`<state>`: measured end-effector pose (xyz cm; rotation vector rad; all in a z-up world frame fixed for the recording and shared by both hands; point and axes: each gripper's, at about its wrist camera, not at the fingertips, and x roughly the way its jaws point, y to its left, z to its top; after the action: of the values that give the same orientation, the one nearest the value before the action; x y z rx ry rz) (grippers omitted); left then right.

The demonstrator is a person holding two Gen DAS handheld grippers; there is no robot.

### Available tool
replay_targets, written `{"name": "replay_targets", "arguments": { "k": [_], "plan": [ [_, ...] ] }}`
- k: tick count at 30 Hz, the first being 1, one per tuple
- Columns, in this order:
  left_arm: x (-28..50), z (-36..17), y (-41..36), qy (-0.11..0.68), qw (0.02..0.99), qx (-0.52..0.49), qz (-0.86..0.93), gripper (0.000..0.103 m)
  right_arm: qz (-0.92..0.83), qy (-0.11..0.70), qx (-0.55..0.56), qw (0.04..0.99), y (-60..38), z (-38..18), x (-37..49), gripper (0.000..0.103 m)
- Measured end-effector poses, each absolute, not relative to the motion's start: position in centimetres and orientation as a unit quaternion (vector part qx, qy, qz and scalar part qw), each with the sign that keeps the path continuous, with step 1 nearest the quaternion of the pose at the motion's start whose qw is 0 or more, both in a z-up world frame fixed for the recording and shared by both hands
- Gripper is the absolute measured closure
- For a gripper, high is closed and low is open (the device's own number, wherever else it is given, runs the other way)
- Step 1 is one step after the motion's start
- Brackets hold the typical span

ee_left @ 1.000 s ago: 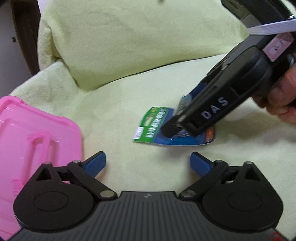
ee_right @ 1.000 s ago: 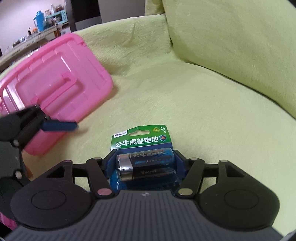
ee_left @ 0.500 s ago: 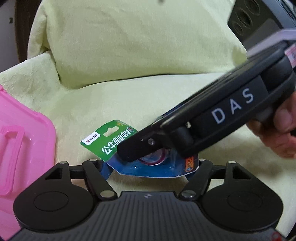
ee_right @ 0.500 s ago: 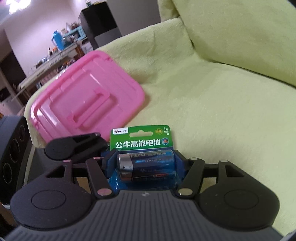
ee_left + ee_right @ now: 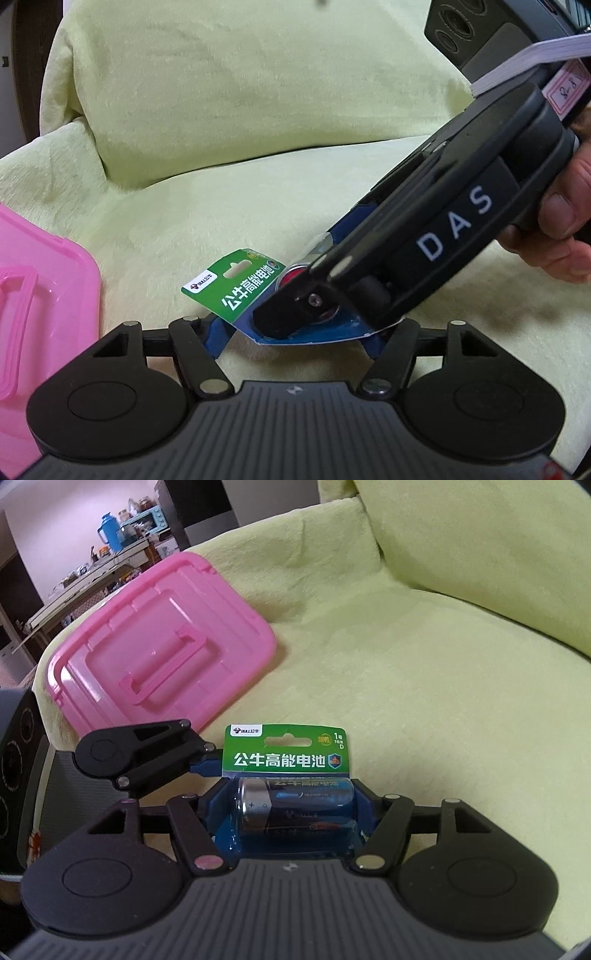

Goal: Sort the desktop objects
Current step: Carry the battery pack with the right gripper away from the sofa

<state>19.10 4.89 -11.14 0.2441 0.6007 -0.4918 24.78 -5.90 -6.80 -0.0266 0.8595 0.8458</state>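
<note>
box (image 5: 162, 657) on sofa (image 5: 424, 686) | battery pack (image 5: 288, 775) right of box, nearer camera

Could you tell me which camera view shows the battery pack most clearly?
The right wrist view: the battery pack faces the camera, label and cell visible, held in the right gripper. In the left wrist view, that gripper covers most of it, leaving mainly the green header.

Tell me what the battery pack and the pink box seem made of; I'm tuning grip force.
Battery pack: printed glossy card backing with a clear plastic blister, judging by glare over the metal-capped cell. Pink storage box: smooth, slightly translucent moulded plastic, with crisp ribs and a moulded handle on its lid.
</note>
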Motion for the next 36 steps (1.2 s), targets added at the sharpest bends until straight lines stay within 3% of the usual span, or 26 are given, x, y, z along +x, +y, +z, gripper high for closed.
{"name": "replay_targets", "arguments": {
  "k": [9, 12, 14, 16, 36],
  "plan": [
    [18.7, -10.3, 5.6, 0.278, 0.925, 0.077, -0.247, 0.038, 0.410, 0.385, 0.020, 0.826, -6.5, -6.2, 24.9, 0.044],
    [18.6, -10.4, 5.7, 0.280, 0.925, 0.082, -0.242, 0.044, 0.414, 0.380, 0.026, 0.827, -6.7, -6.1, 24.9, 0.043],
    [18.7, -10.2, 5.9, 0.276, 0.929, 0.079, -0.234, 0.059, 0.412, 0.378, 0.026, 0.828, -6.7, -6.0, 25.0, 0.042],
    [18.8, -9.9, 6.2, 0.273, 0.930, 0.074, -0.233, 0.062, 0.411, 0.377, 0.027, 0.830, -6.8, -5.9, 25.0, 0.041],
    [19.1, -8.5, 7.6, 0.258, 0.943, 0.002, -0.209, 0.063, 0.416, 0.301, 0.024, 0.858, -6.2, -4.3, 23.2, 0.041]
  ]
}}
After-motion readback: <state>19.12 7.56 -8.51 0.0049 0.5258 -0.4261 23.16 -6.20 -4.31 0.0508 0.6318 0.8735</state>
